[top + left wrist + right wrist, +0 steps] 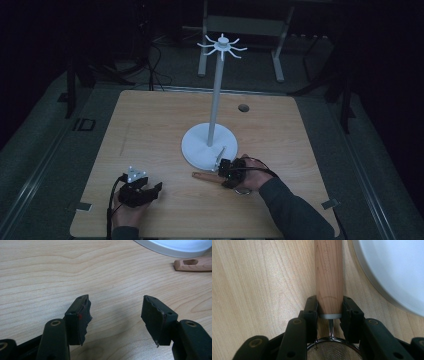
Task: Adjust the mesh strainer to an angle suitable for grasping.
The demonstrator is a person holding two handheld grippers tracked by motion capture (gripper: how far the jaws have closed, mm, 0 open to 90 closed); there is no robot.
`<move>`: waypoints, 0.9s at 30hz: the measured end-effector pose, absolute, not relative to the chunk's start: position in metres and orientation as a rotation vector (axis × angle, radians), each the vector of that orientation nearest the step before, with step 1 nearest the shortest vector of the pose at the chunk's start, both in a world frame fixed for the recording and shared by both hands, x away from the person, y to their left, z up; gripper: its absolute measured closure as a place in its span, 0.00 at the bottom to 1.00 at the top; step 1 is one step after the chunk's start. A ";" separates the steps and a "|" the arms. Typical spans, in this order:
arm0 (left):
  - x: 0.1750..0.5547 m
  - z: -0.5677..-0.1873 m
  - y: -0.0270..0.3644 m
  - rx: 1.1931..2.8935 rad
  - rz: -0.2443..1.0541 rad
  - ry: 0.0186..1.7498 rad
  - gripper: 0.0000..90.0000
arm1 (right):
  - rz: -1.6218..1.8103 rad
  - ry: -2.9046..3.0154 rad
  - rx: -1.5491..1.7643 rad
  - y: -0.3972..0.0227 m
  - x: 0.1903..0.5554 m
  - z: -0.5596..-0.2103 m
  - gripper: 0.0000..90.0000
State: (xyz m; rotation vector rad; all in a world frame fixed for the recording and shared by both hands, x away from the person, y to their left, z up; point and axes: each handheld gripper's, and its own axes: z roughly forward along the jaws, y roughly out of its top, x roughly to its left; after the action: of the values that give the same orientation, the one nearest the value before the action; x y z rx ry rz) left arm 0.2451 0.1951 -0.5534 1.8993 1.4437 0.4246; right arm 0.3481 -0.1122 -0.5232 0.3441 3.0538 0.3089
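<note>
Right gripper (pixel 226 169) grips the wooden handle (pixel 204 176) beside the white stand (pixel 210 142) — left gripper (pixel 141 192) well apart.

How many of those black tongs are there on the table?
2. The left tongs rest open near the table's front edge at the left; the right tongs are clamped on a strainer's wooden handle beside the white stand's base.

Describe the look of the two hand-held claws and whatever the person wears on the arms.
Both claws are black, each with two blocky jaws studded with round bolt holes. The left claw carries a grey three-cornered plate with pale dots on top, and a black cable trails from it; its pads look ragged along the edges. A black cable loops from the right claw. The right sleeve is dark grey.
</note>
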 end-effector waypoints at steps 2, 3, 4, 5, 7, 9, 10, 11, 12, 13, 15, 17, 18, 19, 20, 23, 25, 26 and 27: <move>0.245 -0.553 0.195 1.899 0.425 1.444 0.45 | 0.313 3.045 0.336 -0.113 0.348 -0.523 0.77; 0.245 -0.553 0.195 1.899 0.425 1.444 0.45 | 0.318 3.042 0.331 -0.113 0.347 -0.523 0.77; 0.245 -0.554 0.195 1.899 0.425 1.445 0.45 | 0.321 3.042 0.332 -0.114 0.347 -0.523 0.77; 0.245 -0.554 0.195 1.900 0.424 1.445 0.45 | 0.326 3.039 0.332 -0.114 0.347 -0.523 0.77; 0.246 -0.554 0.196 1.902 0.424 1.445 0.45 | 0.347 3.034 0.332 -0.117 0.347 -0.523 0.77; 0.246 -0.554 0.196 1.904 0.424 1.446 0.45 | 0.372 3.030 0.342 -0.119 0.347 -0.522 0.77; 0.247 -0.554 0.196 1.904 0.423 1.446 0.45 | 0.383 3.028 0.347 -0.121 0.347 -0.521 0.77; 0.247 -0.554 0.196 1.903 0.423 1.447 0.45 | 0.392 3.026 0.349 -0.122 0.347 -0.521 0.77; 0.247 -0.554 0.196 1.903 0.422 1.447 0.45 | 0.401 3.023 0.352 -0.123 0.347 -0.520 0.77; 0.247 -0.554 0.196 1.902 0.421 1.446 0.45 | 0.411 3.018 0.354 -0.124 0.347 -0.520 0.77; 0.246 -0.554 0.197 1.898 0.421 1.445 0.45 | 0.428 3.011 0.363 -0.125 0.347 -0.518 0.77; 0.246 -0.554 0.197 1.897 0.421 1.445 0.45 | 0.441 3.002 0.363 -0.126 0.347 -0.517 0.77; 0.246 -0.554 0.197 1.897 0.422 1.445 0.45 | 0.450 2.998 0.363 -0.127 0.347 -0.516 0.77; 0.246 -0.554 0.196 1.897 0.422 1.445 0.45 | 0.456 2.992 0.365 -0.127 0.347 -0.515 0.77; 0.246 -0.554 0.196 1.898 0.422 1.445 0.45 | 0.466 2.989 0.366 -0.127 0.346 -0.514 0.77; 0.246 -0.554 0.197 1.898 0.421 1.446 0.45 | 0.497 2.976 0.368 -0.127 0.346 -0.511 0.77; 0.246 -0.553 0.196 1.896 0.424 1.446 0.45 | 0.516 2.967 0.368 -0.128 0.345 -0.509 0.77; 0.246 -0.553 0.196 1.896 0.425 1.446 0.45 | 0.526 2.962 0.375 -0.128 0.344 -0.508 0.77; 0.246 -0.553 0.196 1.896 0.424 1.447 0.45 | 0.538 2.956 0.374 -0.128 0.344 -0.507 0.77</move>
State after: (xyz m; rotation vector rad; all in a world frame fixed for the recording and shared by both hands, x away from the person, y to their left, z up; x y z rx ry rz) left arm 0.2456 0.1962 -0.5534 1.8957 1.4469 0.4241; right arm 0.3441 -0.1285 -0.5071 0.3738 2.9556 0.5377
